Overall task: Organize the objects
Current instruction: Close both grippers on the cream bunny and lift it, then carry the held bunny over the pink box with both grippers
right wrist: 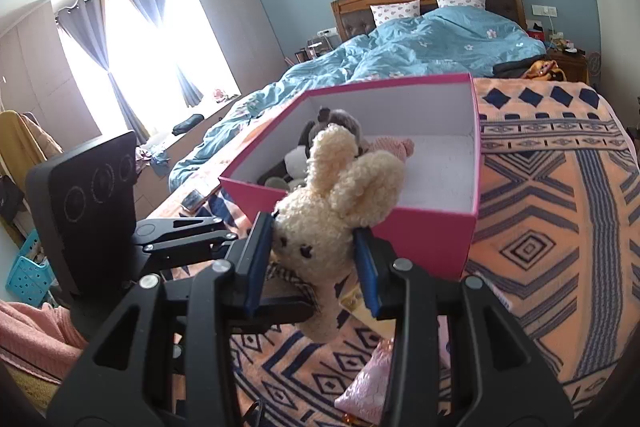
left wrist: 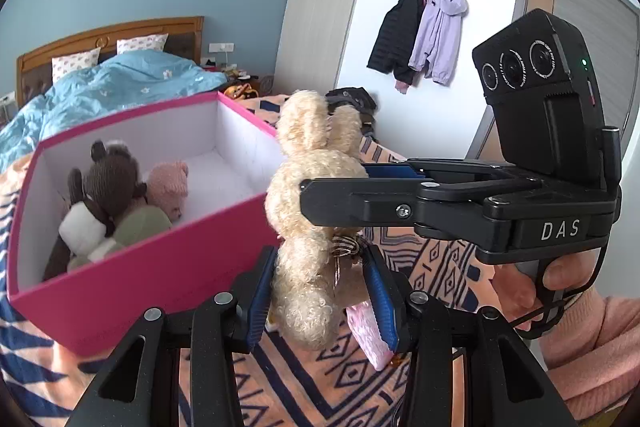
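- Blue pads of the left gripper (left wrist: pixel 320 291) press on both sides of the cream plush rabbit (left wrist: pixel 316 211), low on its body, below a striped bow (left wrist: pixel 346 247); the jaws are closed snugly on it.
- Higher up, the right gripper (left wrist: pixel 334 193) comes in from the right in the left wrist view and clamps the rabbit's head; in the right wrist view its pads (right wrist: pixel 256 255) sit against each side of the face (right wrist: pixel 316 239), ears pointing up and away.
- So the rabbit hangs between both grippers, lifted off the blanket (right wrist: pixel 560 227), just near of the pink box (left wrist: pixel 132 279) and beside its right corner.
- A hand (left wrist: pixel 532 291) in a pink sleeve (left wrist: pixel 592 347) grips the right gripper's handle at the right edge.
- Below the rabbit, a pink pouch (left wrist: pixel 368 331) lies on the orange and navy patterned blanket.
- Inside the box, at its left end, sit a brown bear (left wrist: pixel 108 179), a pink plush (left wrist: pixel 170 187), and white and green soft toys; the right end is bare white floor.
- Farther off, a blue duvet (right wrist: pixel 420 47) covers the bed, and jackets (left wrist: pixel 420 35) hang on the far wall.
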The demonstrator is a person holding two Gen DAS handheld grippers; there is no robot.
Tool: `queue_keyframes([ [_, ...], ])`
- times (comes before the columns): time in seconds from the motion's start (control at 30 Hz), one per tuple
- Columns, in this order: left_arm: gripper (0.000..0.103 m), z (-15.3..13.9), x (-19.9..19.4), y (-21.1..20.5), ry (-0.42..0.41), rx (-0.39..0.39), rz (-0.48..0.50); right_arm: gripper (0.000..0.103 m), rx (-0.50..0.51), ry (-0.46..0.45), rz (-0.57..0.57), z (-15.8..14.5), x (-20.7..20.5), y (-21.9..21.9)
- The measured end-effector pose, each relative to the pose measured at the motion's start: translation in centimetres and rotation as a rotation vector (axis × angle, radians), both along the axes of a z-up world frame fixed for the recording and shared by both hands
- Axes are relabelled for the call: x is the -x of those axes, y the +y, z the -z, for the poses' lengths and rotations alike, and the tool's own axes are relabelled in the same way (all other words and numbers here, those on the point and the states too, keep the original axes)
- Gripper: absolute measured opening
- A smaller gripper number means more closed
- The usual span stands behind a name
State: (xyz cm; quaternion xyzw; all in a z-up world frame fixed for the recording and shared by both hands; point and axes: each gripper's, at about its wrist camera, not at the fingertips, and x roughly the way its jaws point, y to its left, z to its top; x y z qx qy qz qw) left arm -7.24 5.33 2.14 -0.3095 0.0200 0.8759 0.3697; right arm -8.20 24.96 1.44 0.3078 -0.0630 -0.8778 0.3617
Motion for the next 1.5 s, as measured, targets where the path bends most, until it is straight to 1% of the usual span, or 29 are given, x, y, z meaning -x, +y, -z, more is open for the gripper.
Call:
queue_keyframes([
  [0.5,0.044,-1.9,2.6,-0.5,0.027,-0.003,-0.032,0.042,0.009,0.039,0.001,-2.5,1.9,-0.2],
  [0.8,0.044,-3.1,4.7,-0.6,0.038,-0.012,-0.056,0.042,0.014,0.036,0.008,-3.4,4.1,-0.1],
  [1.23,0.044,-3.6,7.3,0.0,0.041,-0.009,-0.081,0.042,-0.032,0.053,0.024,-4.2,6.9,-0.5],
  [1.5,0.044,-3.9,8.8,0.3,0.032,-0.005,-0.1,0.042,-0.064,0.039,0.043,-3.7,8.9,-0.7],
])
